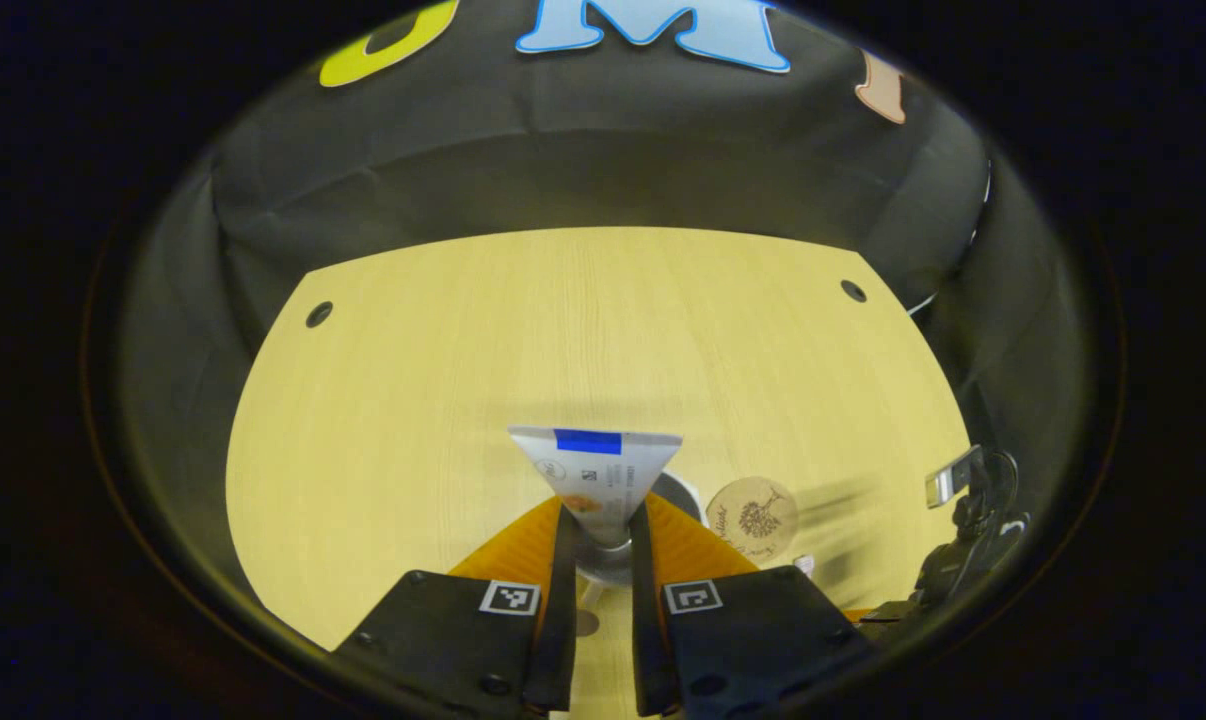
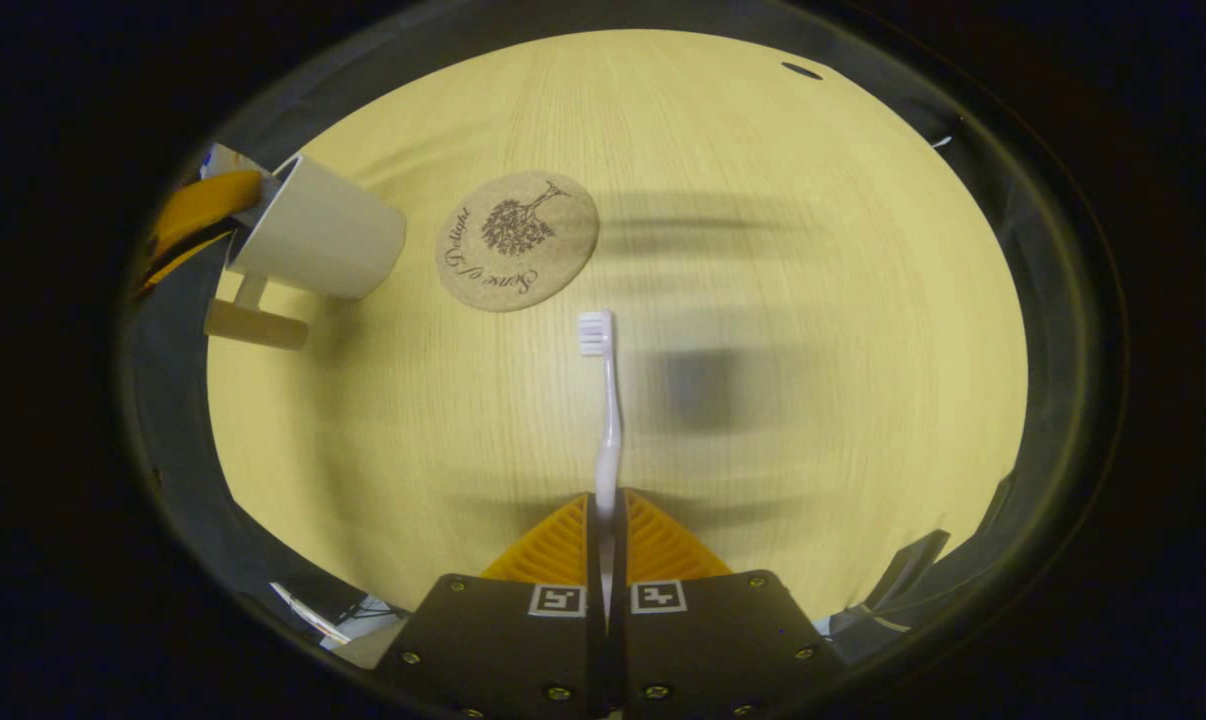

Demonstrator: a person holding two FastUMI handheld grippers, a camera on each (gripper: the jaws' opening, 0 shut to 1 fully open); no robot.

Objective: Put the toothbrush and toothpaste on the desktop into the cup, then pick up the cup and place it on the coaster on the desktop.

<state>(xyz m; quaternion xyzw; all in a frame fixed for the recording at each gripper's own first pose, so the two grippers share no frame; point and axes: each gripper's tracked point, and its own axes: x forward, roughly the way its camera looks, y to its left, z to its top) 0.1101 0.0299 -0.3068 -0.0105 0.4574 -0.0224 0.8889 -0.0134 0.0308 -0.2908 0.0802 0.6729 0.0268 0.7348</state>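
My left gripper [image 1: 600, 545] fingers clamp the toothpaste [image 1: 596, 478] above the cup [image 2: 315, 235]; right gripper [image 2: 607, 520] pinches the toothbrush [image 2: 607, 420]. I should centre the tube over the rim before releasing.

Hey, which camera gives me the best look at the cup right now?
The right gripper view: the white cup shows whole from the side, handle included, beside the coaster. In the left gripper view only part of its rim peeks out behind the toothpaste clamped in the left gripper.
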